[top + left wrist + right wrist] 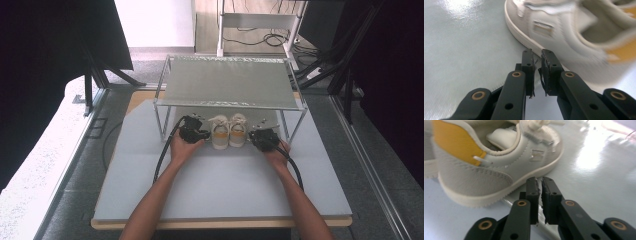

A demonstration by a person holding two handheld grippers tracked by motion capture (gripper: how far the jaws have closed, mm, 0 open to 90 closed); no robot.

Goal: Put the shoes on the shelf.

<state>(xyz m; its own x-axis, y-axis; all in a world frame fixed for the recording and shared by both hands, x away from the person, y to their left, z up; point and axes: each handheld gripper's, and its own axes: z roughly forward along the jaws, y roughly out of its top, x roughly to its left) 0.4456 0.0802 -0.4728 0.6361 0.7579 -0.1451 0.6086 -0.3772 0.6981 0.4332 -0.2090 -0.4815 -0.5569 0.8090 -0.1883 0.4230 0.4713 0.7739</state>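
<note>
A pair of white sneakers with yellow heel tabs stands side by side on the grey table, heels toward me, at the front edge of a metal shoe rack (227, 82). My left gripper (202, 133) rests just left of the left sneaker (220, 133), and its jaws (537, 56) are shut and empty, their tips close to that shoe's sole (524, 37). My right gripper (256, 138) sits just right of the right sneaker (238, 131). Its jaws (540, 182) are also shut on nothing, beside that shoe's outer side (486, 178).
The rack's mesh shelf spans the back half of the table on thin metal legs (161, 122). The grey table top (225, 185) stretches toward me between my forearms. Dark frames and cables stand on the floor around the table.
</note>
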